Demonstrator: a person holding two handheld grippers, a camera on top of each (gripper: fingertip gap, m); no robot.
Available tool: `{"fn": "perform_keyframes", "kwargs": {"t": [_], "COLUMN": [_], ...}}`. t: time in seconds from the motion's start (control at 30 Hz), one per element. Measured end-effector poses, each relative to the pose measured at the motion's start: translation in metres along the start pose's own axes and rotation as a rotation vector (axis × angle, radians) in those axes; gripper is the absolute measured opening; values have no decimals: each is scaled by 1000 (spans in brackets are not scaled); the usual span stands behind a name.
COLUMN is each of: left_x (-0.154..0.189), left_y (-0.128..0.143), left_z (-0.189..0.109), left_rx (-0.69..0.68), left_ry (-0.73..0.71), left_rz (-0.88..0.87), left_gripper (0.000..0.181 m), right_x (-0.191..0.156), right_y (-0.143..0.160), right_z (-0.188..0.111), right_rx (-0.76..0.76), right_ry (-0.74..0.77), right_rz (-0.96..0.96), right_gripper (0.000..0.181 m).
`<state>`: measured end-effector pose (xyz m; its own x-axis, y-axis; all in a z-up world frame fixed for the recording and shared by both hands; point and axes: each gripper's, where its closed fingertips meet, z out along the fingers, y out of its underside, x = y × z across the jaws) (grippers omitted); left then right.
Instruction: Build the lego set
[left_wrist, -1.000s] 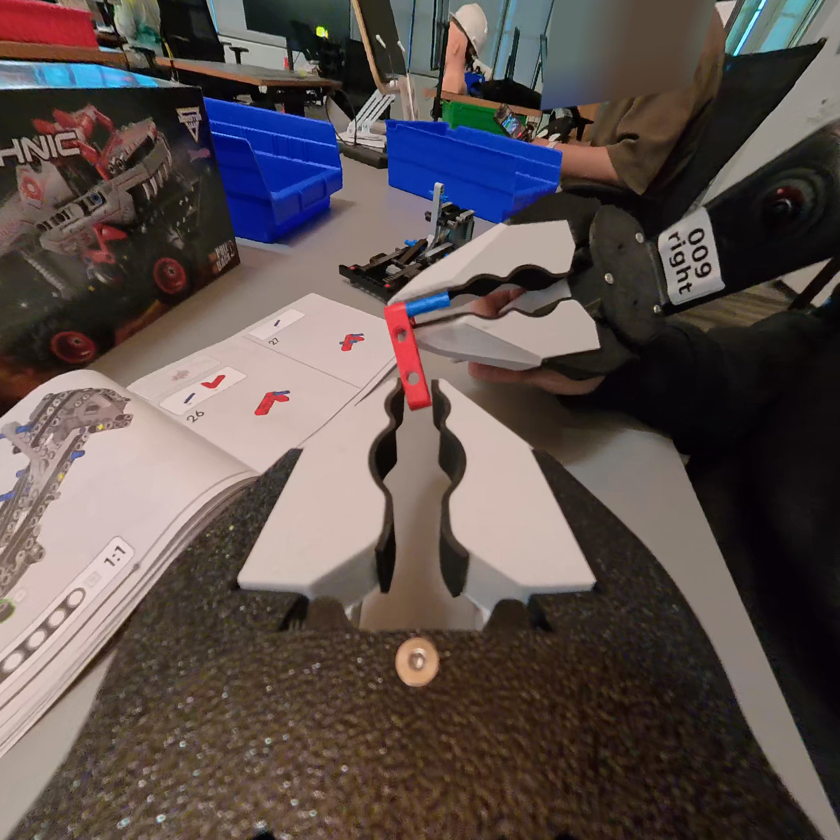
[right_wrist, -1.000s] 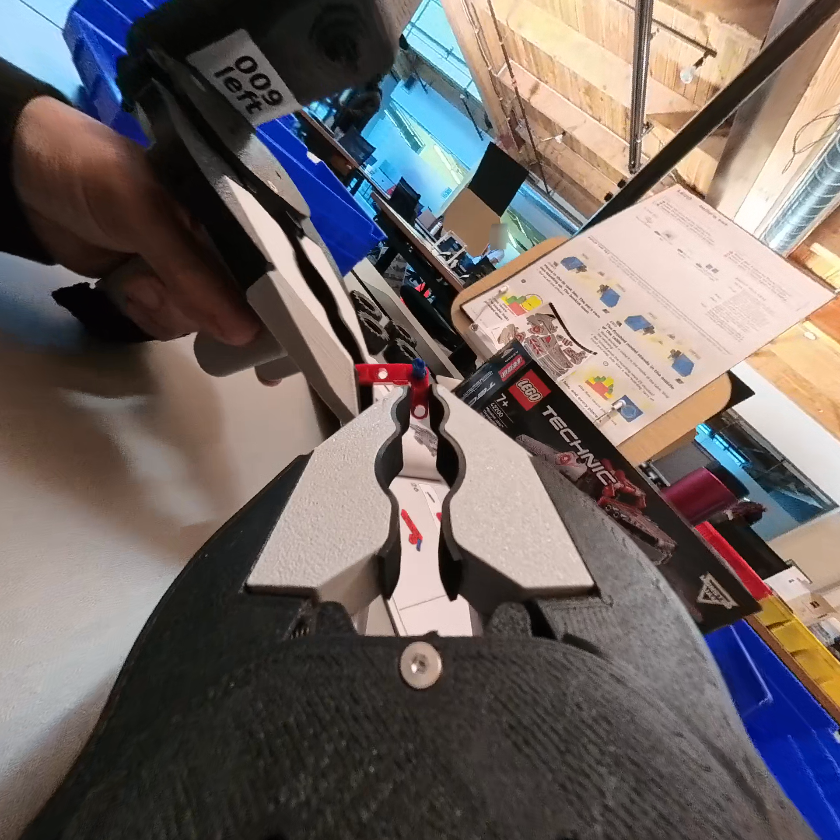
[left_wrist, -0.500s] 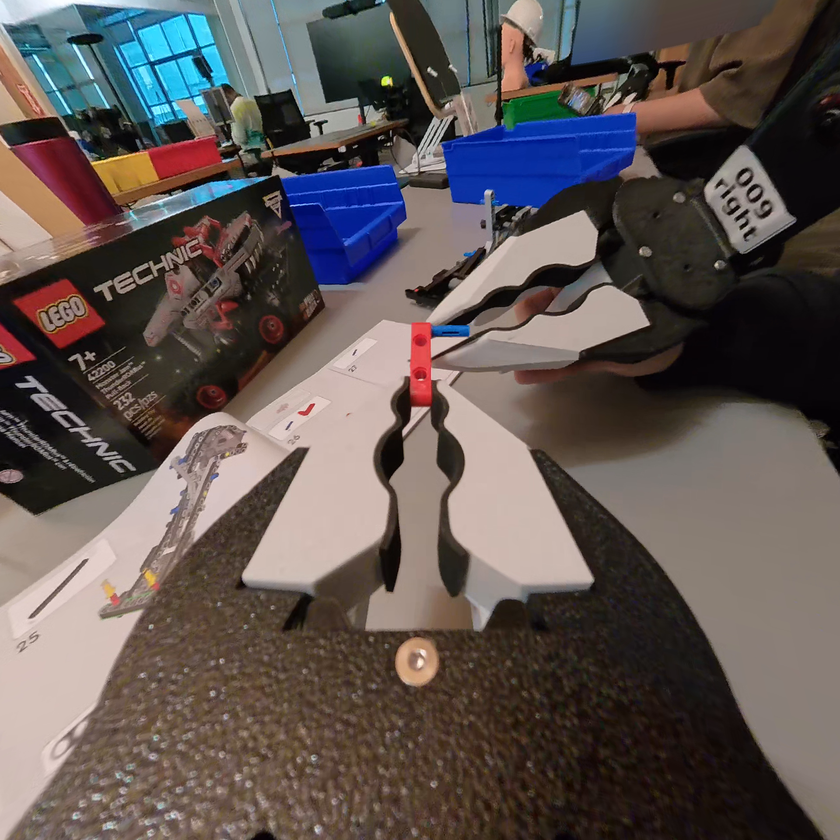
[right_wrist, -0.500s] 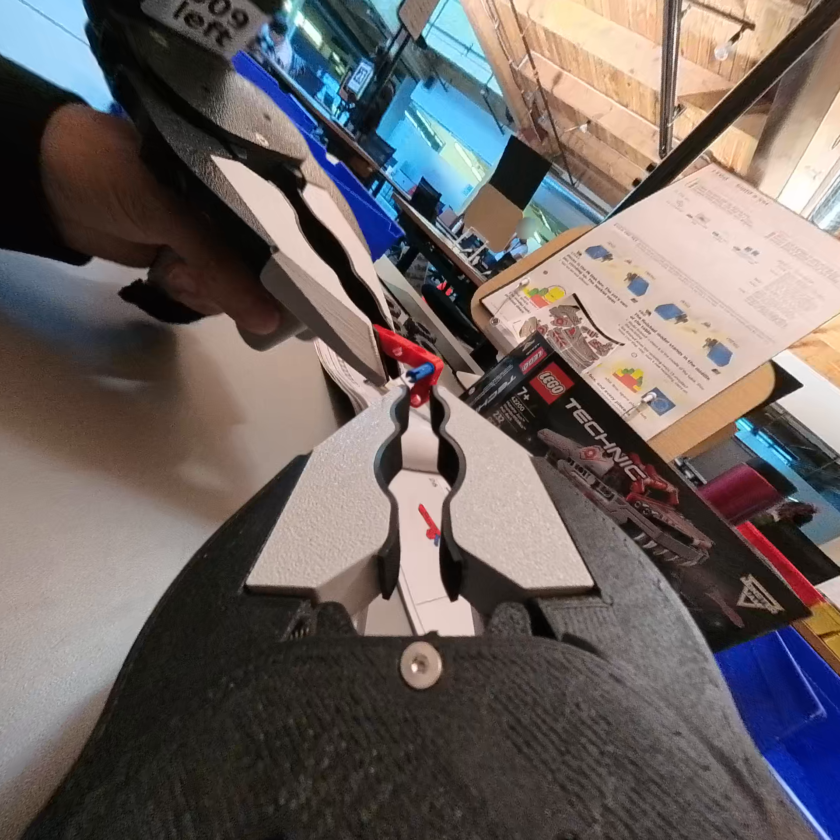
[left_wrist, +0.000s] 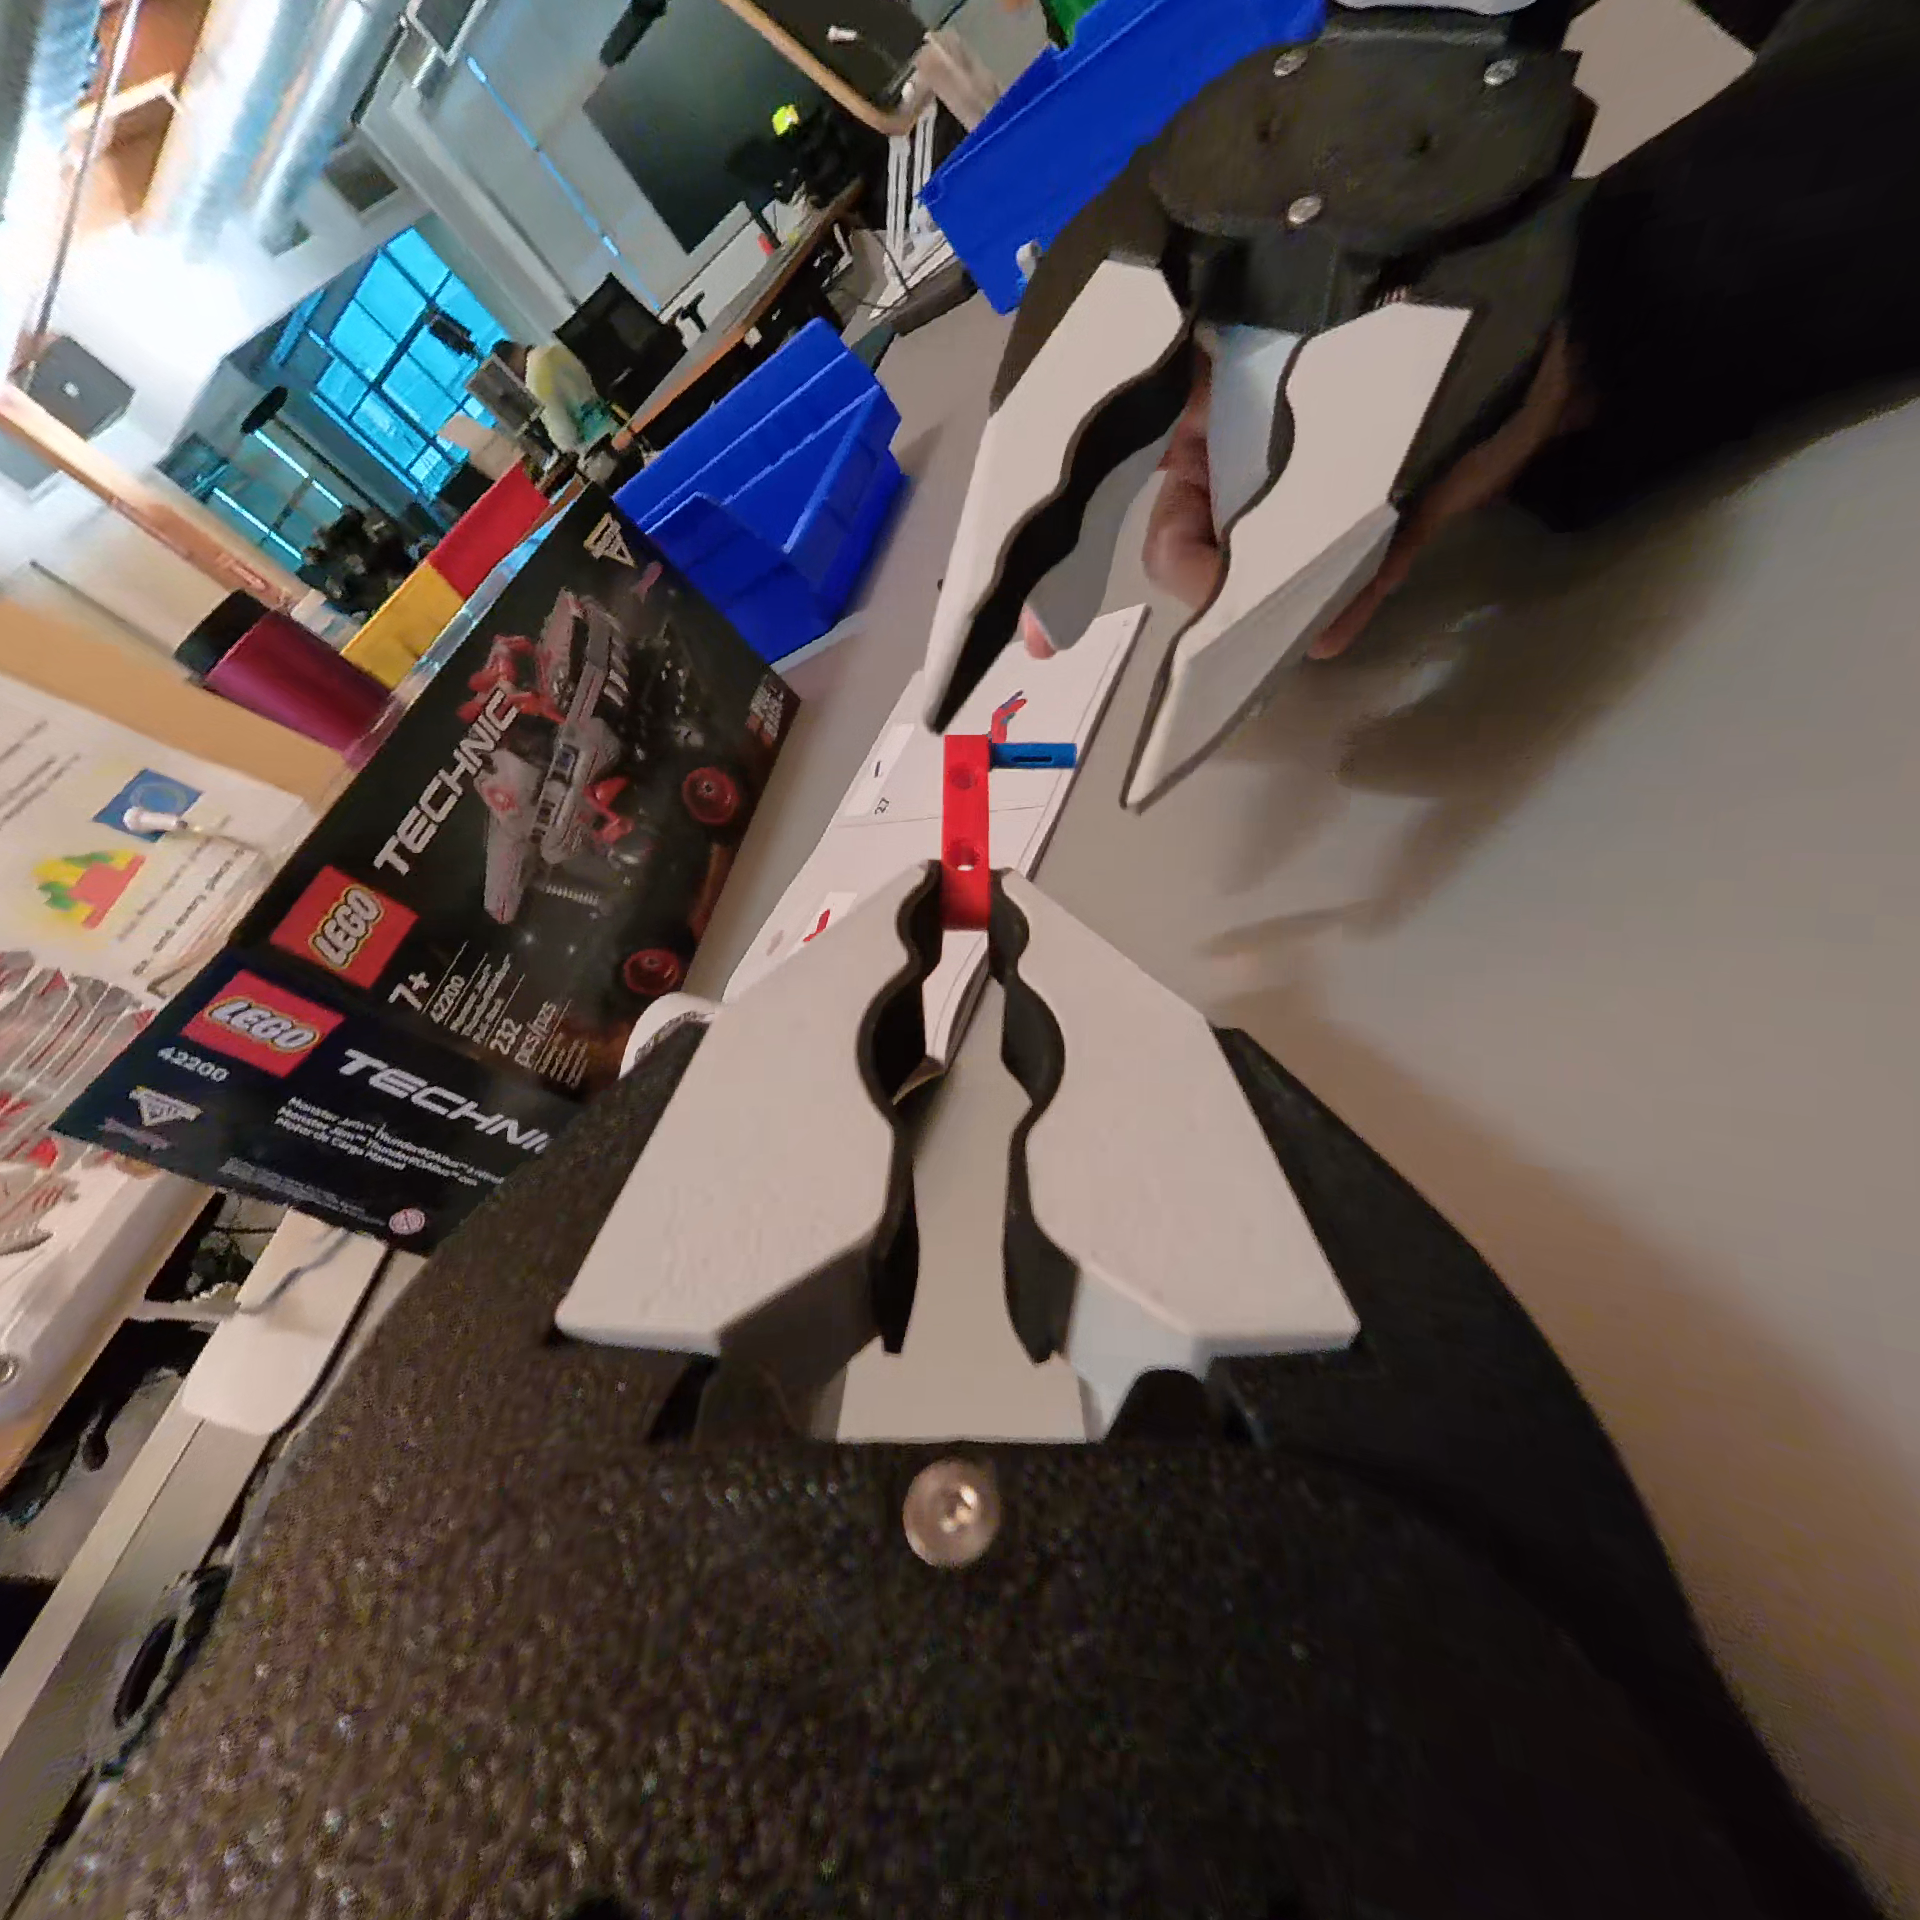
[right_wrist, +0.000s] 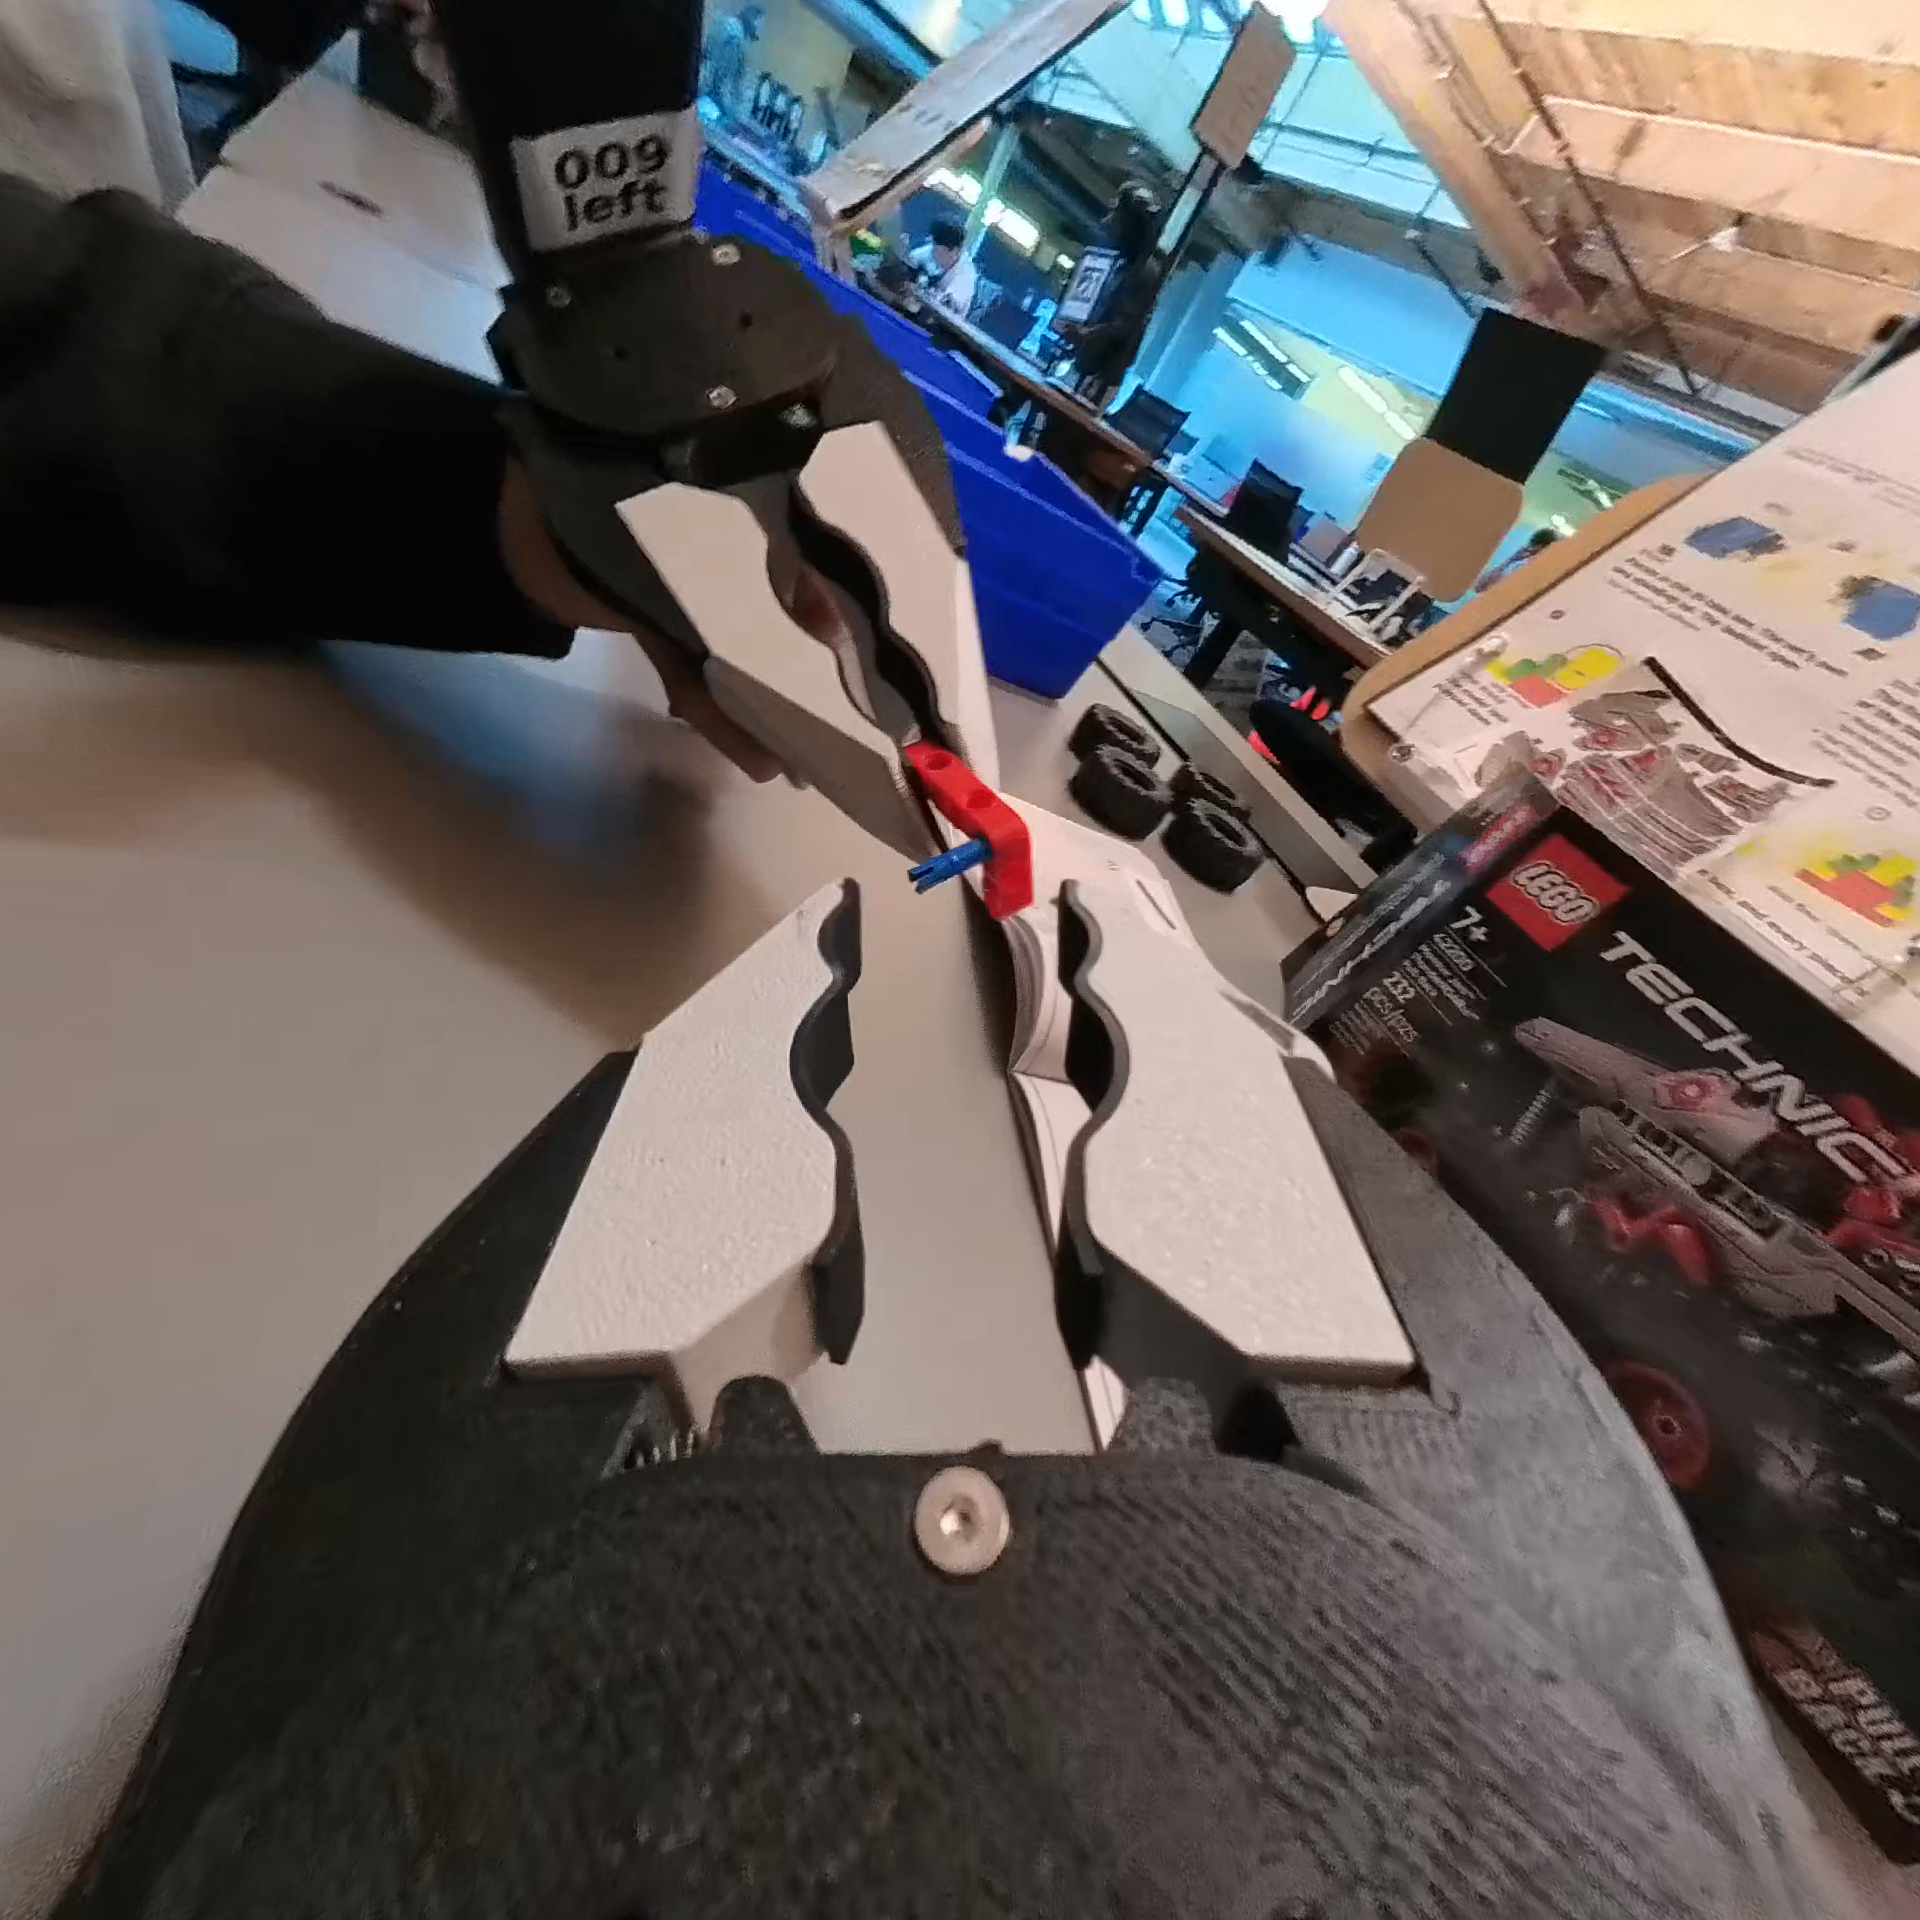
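Observation:
My left gripper (left_wrist: 961, 883) is shut on the lower end of a red beam (left_wrist: 966, 805) and holds it upright above the table. A small blue pin (left_wrist: 1031, 755) sticks out sideways from the beam's top hole. My right gripper (right_wrist: 958, 894) is open and empty, its jaws spread on either side of the pin (right_wrist: 943, 864) without touching it. In the right wrist view the left gripper (right_wrist: 951, 800) grips the red beam (right_wrist: 977, 816) from the upper left. In the left wrist view the right gripper (left_wrist: 1034, 758) comes down from the upper right.
A black set box (left_wrist: 499, 894) stands left of the open instruction booklet (left_wrist: 914, 821). Blue bins (left_wrist: 769, 520) sit behind. Several black tyres (right_wrist: 1164, 790) lie past the booklet. A board with printed sheets (right_wrist: 1714, 675) leans behind the box (right_wrist: 1662, 1039).
My right gripper has opened and let go of the blue pin, which stays in the red beam. Both grippers have tilted; the left still holds the beam.

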<state>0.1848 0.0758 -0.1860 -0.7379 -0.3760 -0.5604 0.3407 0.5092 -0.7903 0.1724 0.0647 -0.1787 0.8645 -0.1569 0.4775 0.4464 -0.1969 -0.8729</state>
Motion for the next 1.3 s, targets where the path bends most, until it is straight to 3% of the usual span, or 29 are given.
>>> {"fn": "perform_keyframes", "kwargs": {"t": [0.17, 0.33, 0.8, 1.07, 1.3], "left_x": [8, 16, 28, 25, 15], "left_y": [4, 12, 19, 18, 8], "left_z": [-1, -2, -3, -2, -9], "left_rx": [-11, -41, -63, -54, 6], "left_ry": [54, 109, 186, 171, 162], "left_rz": [32, 41, 30, -1, -156], "left_gripper": [5, 5, 4, 4, 4], "right_x": [-9, -12, -28, -24, -10], "right_y": [4, 3, 11, 9, 7], "right_z": [4, 3, 7, 6, 2], "right_rx": [-24, -2, -51, -42, -23], "right_ry": [-45, -57, -154, -127, -29], "right_rz": [-53, -105, -140, -133, -128], "right_gripper": [25, 29, 21, 22, 32]}}
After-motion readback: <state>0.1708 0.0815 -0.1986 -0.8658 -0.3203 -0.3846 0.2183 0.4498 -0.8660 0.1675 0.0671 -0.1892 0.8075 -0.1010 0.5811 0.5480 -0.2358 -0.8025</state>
